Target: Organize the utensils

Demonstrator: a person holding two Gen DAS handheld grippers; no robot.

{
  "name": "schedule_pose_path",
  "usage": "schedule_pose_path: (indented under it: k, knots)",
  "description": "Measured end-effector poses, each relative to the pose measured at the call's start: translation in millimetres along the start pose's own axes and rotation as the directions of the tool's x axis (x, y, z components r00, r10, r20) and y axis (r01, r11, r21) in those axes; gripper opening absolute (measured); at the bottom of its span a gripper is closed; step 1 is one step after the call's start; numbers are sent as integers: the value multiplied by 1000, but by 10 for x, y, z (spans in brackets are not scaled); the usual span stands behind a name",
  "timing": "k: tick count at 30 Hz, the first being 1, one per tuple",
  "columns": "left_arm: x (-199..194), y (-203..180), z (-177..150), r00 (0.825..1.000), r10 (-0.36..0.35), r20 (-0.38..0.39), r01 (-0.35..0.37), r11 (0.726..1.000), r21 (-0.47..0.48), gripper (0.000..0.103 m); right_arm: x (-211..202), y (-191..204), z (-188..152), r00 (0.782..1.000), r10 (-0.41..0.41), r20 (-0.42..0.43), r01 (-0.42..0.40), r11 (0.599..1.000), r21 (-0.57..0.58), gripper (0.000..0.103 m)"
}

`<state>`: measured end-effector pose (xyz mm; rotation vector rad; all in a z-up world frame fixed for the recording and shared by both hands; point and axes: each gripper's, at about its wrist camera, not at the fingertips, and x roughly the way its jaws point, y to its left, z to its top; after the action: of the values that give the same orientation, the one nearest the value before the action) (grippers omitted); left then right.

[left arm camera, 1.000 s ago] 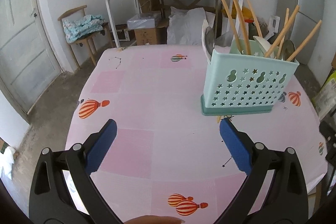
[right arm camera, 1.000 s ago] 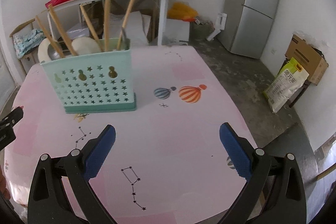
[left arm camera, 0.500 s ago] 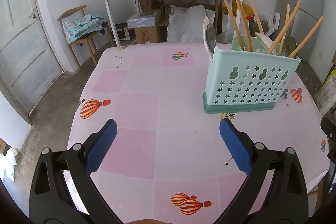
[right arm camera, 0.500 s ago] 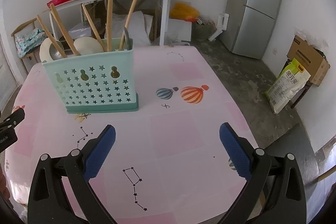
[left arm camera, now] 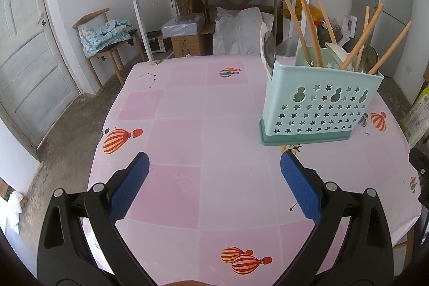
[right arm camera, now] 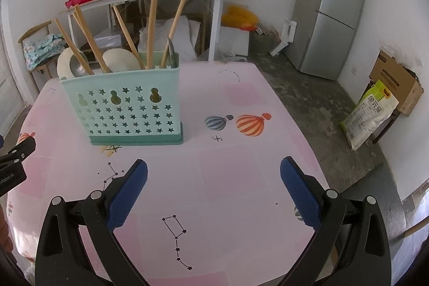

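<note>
Fingers of your left gripper (left arm camera: 214, 162) spread wide over the pink tablecloth (left arm camera: 187, 111), gripping nothing; the mint utensil caddy (left arm camera: 319, 103) stands upright ahead to its right, wooden-handled utensils (right arm camera: 151, 26) inside; your right gripper (right arm camera: 214, 165) hangs equally wide, empty

The utensil holder (right arm camera: 126, 109) is smooth matt plastic; its handles (right arm camera: 151, 26) look like bare wood; the tabletop (right arm camera: 228, 192) wears a smooth printed cloth; tool pads (right arm camera: 126, 197) are textured.
</note>
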<state>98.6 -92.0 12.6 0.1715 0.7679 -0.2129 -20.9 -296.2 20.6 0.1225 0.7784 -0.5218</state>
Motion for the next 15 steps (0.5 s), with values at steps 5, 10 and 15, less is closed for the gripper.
schedule_pose_path:
  k: [5,10,15]
  knots:
    - [-3,3,2,1000,-1,-2,1,1000,1,94,-1,-1,12,1000,2,2,-2,1000,-2,96]
    - [-1,7,7,1000,-2,-3,2,1000,3,94,-1,1,14,1000,2,2,-2,1000,-2,96]
    - [17,17,22,1000,-2,-6,2,1000,8,94,-1,2,14,1000,2,1,-2,1000,-2,96]
